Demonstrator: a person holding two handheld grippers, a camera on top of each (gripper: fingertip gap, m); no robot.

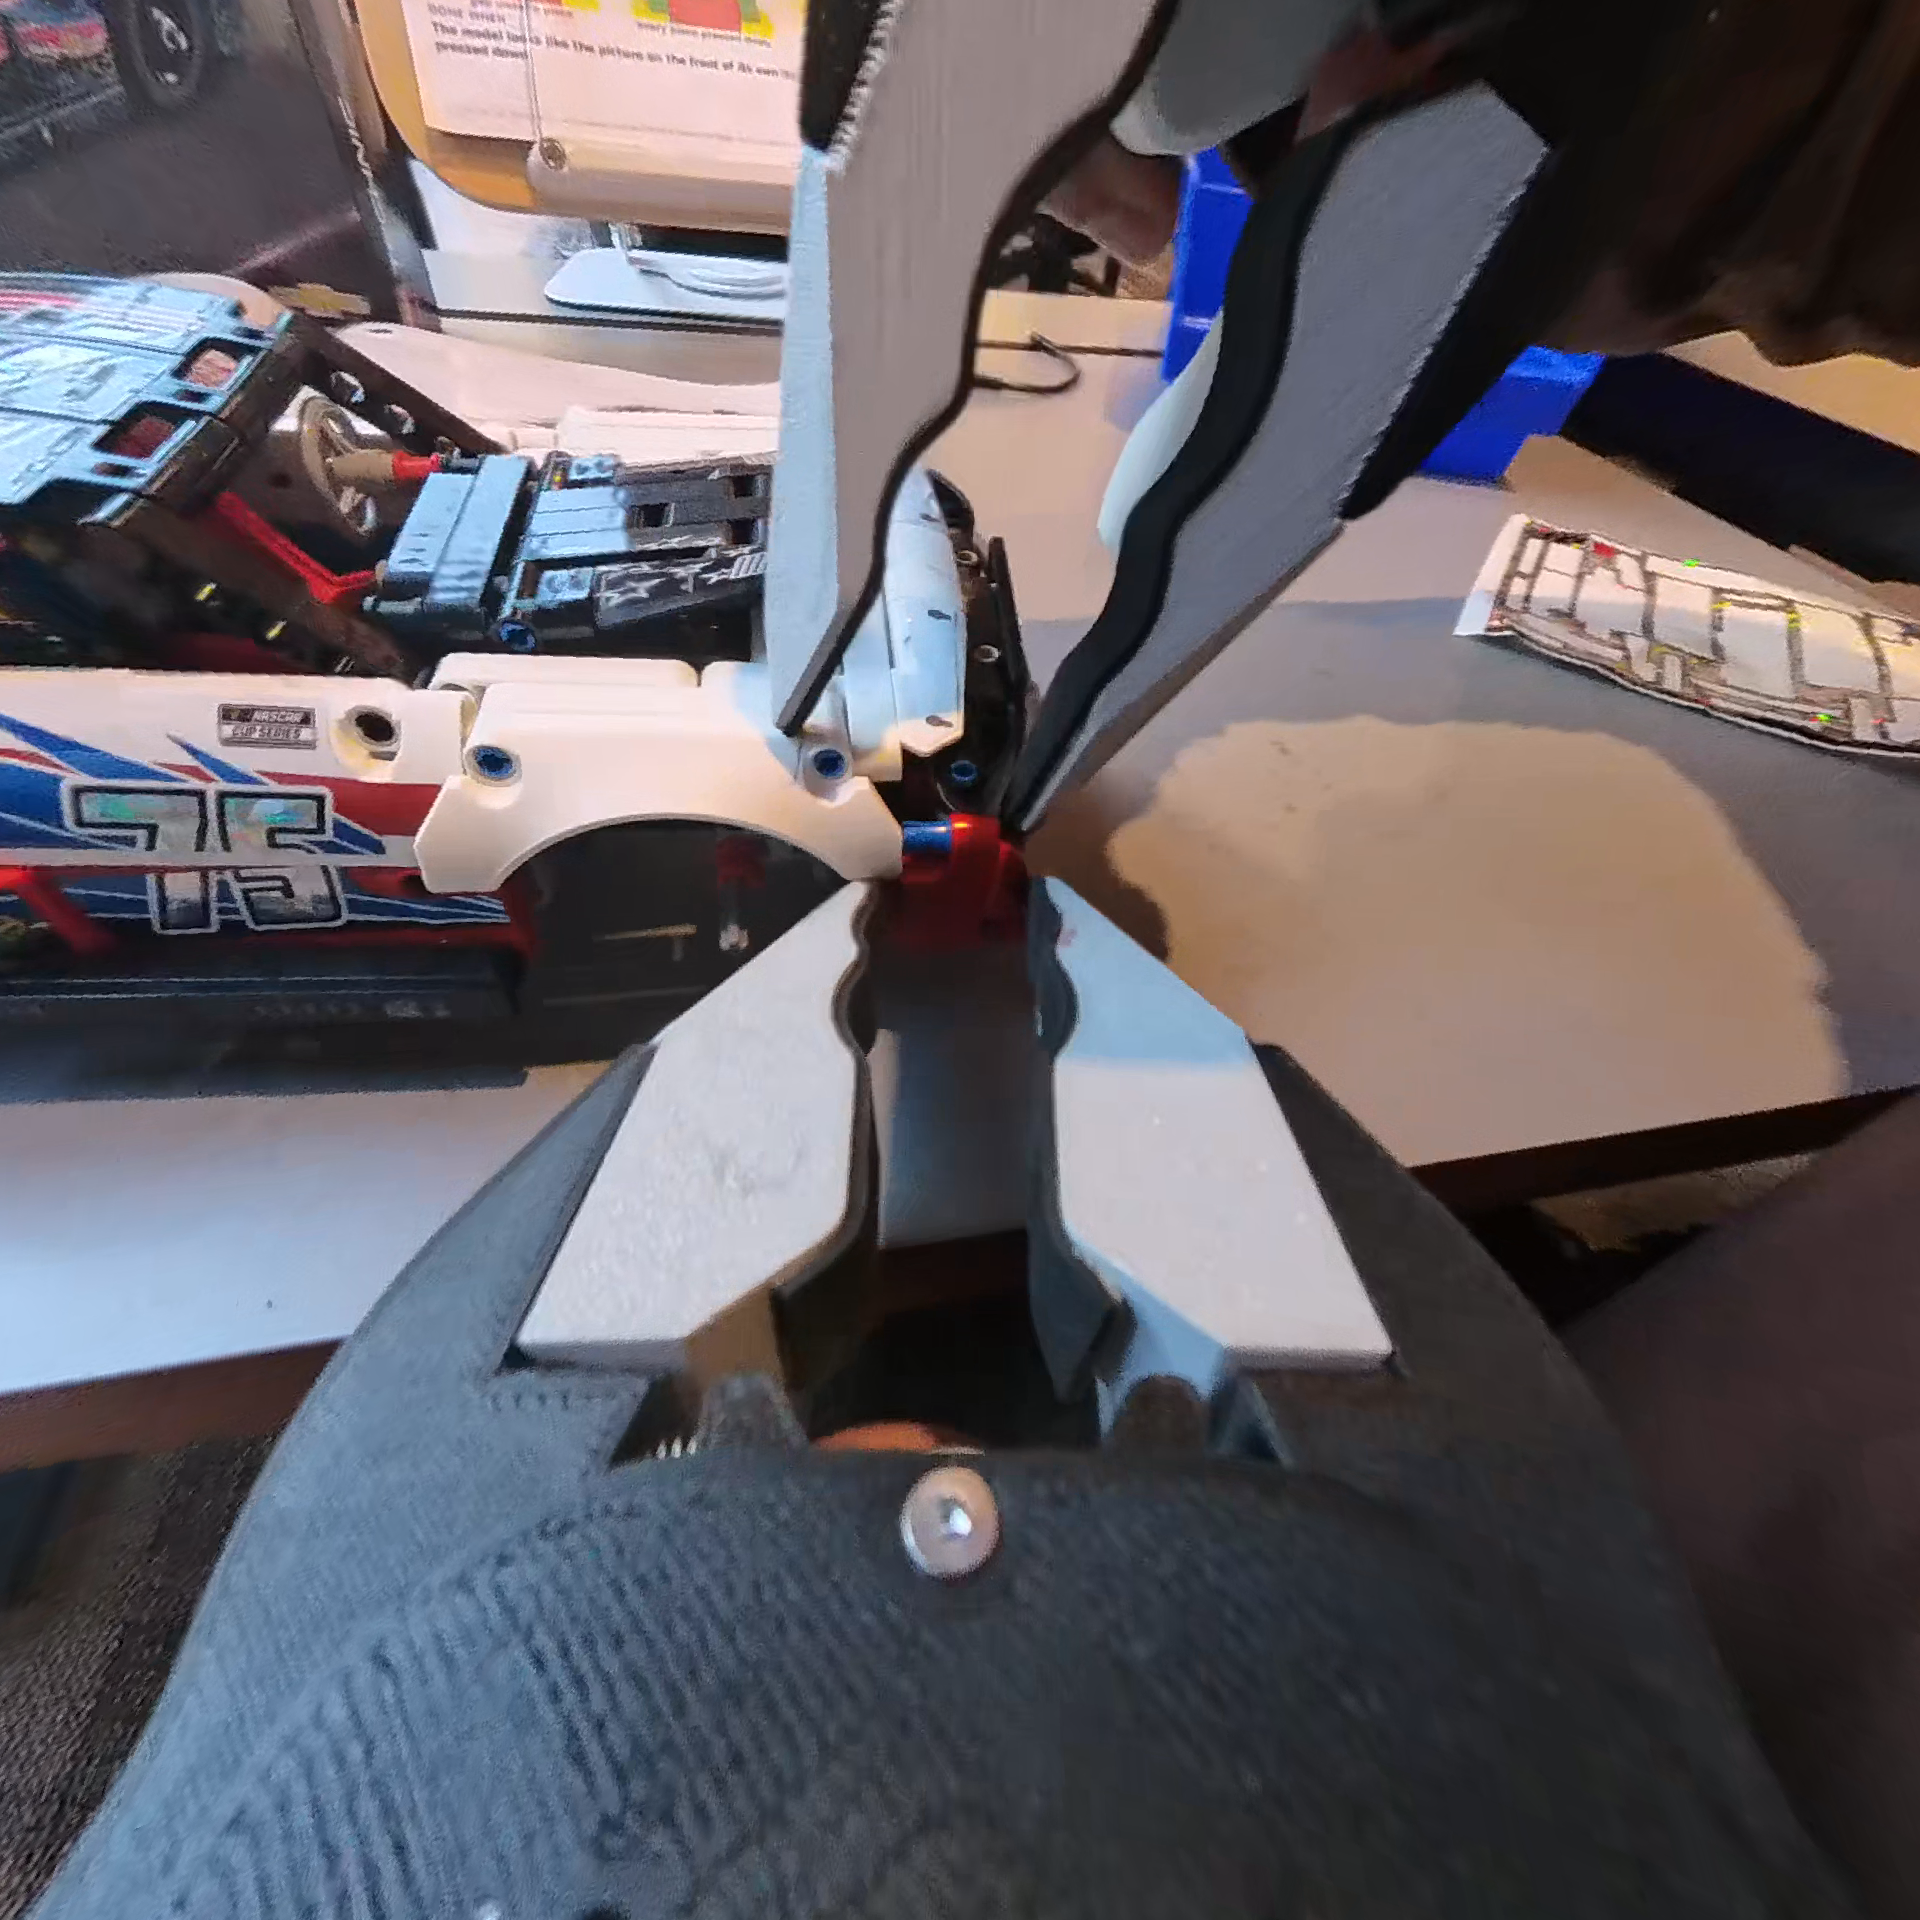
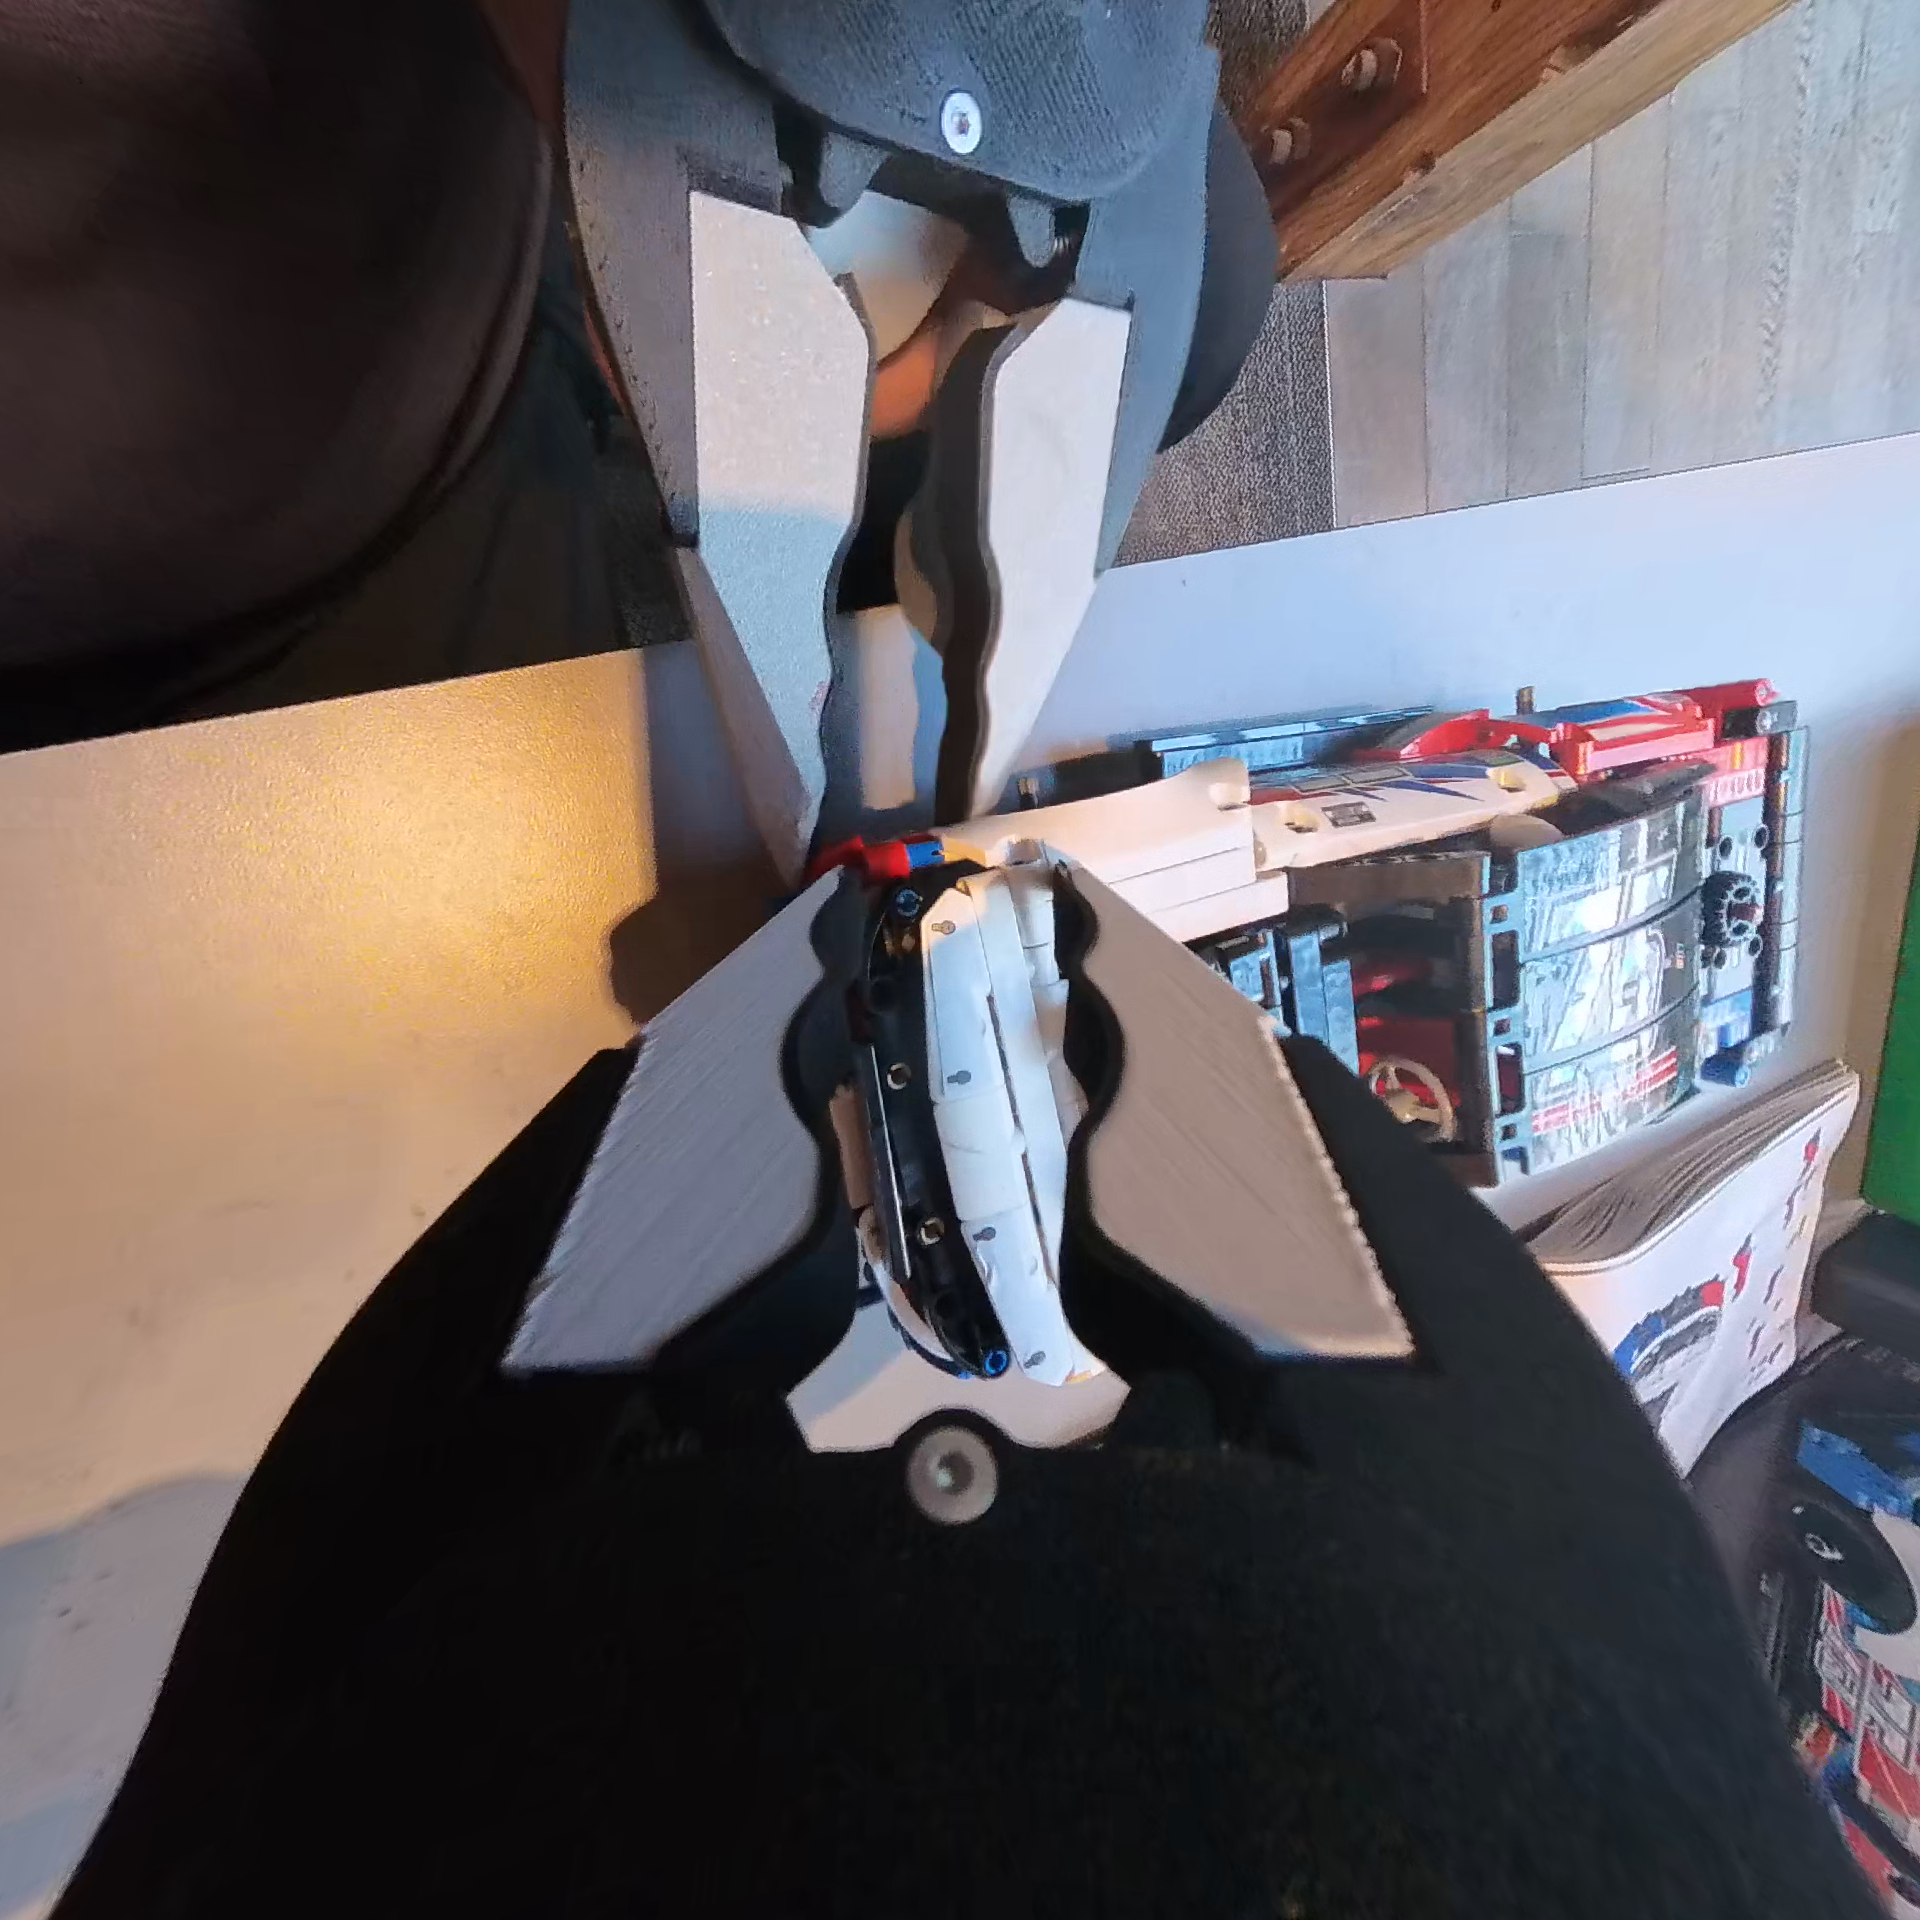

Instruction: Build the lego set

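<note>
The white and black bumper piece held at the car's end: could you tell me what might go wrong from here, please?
1. The right tool clamps the bumper piece across curved panels; pressing hard might pop one loose.
2. The left tool pinches only the small red connector, which could twist or slip.
3. The car lies near the table edge; a push might shift it.

Partly built lego race car (image 1: 436,748), lying on the white table with its open wheel arch in the left wrist view; white side panels with red and blue stripes, black underside. Red connector piece (image 1: 951,883) with a blue pin at its front corner. Curved white-and-black bumper section (image 2: 961,1122) set against the car's front end.
</note>
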